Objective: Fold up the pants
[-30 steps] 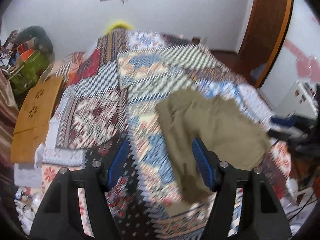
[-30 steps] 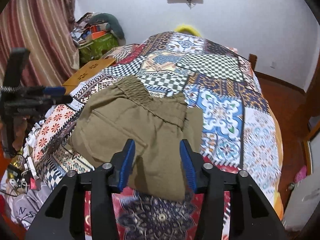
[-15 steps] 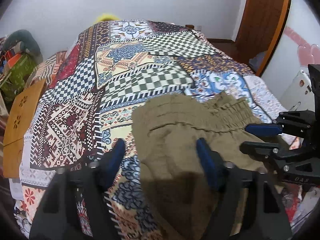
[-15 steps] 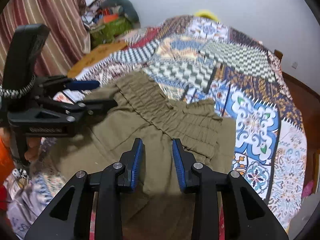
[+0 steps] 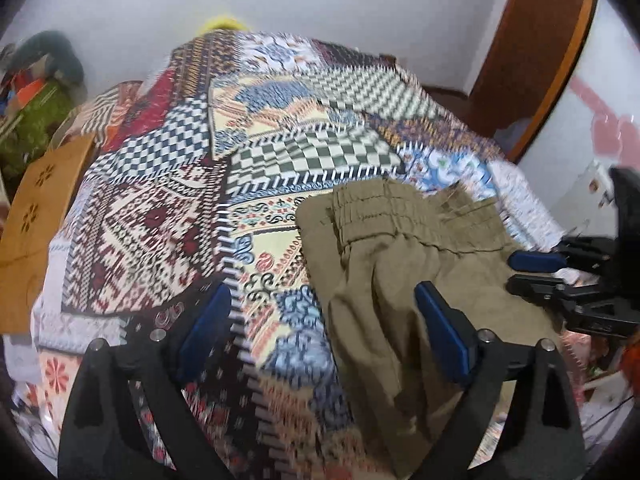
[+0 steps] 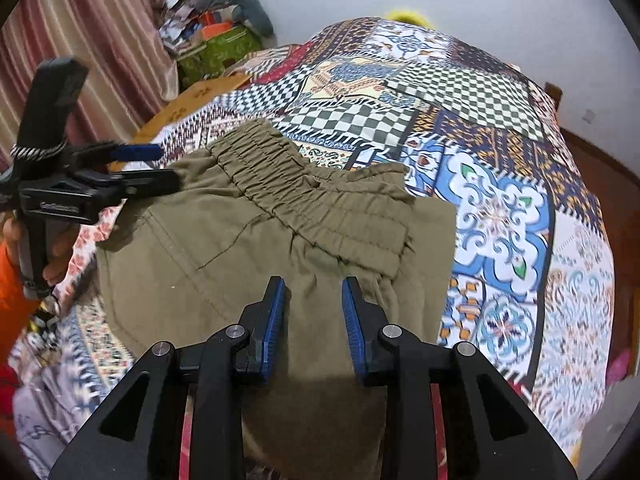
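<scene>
The olive pants (image 6: 256,240) lie crumpled on the patchwork bedspread (image 6: 500,208), at its near edge. The left gripper (image 5: 324,324), jaws just widened, stands open over their left edge. The right gripper (image 6: 314,320), jaws narrowly apart and empty, hovers above the fabric below the waistband (image 6: 312,196).

Soft indoor light; left view motion-blurred, both with dark, bowed fisheye edges.

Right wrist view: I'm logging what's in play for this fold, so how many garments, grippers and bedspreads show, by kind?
Olive pants: 1
Grippers: 2, the right gripper and the left gripper
Patchwork bedspread: 1
Total: 4
</scene>
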Available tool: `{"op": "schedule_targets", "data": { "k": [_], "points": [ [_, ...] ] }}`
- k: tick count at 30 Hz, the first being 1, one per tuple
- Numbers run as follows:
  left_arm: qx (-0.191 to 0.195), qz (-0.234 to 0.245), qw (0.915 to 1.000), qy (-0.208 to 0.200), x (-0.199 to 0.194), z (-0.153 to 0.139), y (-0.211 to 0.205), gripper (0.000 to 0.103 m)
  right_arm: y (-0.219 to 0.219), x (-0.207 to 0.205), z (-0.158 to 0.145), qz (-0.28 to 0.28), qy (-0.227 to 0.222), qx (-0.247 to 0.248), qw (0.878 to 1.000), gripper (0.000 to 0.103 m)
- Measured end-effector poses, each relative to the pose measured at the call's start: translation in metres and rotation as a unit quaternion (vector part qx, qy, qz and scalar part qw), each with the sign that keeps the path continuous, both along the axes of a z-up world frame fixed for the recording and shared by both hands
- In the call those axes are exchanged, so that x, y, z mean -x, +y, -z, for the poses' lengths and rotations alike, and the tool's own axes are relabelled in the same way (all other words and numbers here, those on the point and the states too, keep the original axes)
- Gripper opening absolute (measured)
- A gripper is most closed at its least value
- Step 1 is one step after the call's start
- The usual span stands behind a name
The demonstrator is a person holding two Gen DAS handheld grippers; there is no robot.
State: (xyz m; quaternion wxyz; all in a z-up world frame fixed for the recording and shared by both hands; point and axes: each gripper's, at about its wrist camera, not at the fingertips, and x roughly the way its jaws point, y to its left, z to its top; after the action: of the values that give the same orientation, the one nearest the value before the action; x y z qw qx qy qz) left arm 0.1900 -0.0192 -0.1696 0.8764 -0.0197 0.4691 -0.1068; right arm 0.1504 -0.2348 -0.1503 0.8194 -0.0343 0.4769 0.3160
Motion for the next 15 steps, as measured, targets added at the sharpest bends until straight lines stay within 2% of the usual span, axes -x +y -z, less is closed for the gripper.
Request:
{"op": "schedule_targets", "data": {
  "k": [2, 5, 9, 11, 13, 15],
  "points": [
    [0.013, -0.003, 0.9999, -0.006, 0.016, -0.013, 0.007, 0.094, -0.004, 0.004, -0.007, 0.008, 0.0, -0.006, 1.0, 0.028],
    [0.014, 0.001, 0.9999, -0.008, 0.04, -0.02, 0.008, 0.094, -0.005, 0.011, -0.018, 0.008, -0.006, -0.014, 1.0, 0.028],
    [0.017, 0.027, 0.9994, 0.013, 0.064, -0.011, -0.006, 0.094, 0.0, 0.028, -0.029, -0.005, -0.013, -0.022, 1.0, 0.028],
    [0.006, 0.037, 0.9992, 0.018, 0.072, -0.003, -0.014, 0.094, 0.005, 0.036, -0.03, -0.012, -0.014, -0.023, 1.0, 0.028],
    [-0.032, 0.03, 0.9989, 0.019, 0.076, 0.01, -0.02, 0.094, 0.007, 0.039, -0.026, -0.015, -0.008, -0.023, 1.0, 0.028],
    [-0.043, 0.027, 0.9984, 0.026, 0.077, 0.021, -0.02, 0.094, 0.013, 0.04, -0.01, -0.016, 0.009, -0.009, 1.0, 0.029]
  ]
}}
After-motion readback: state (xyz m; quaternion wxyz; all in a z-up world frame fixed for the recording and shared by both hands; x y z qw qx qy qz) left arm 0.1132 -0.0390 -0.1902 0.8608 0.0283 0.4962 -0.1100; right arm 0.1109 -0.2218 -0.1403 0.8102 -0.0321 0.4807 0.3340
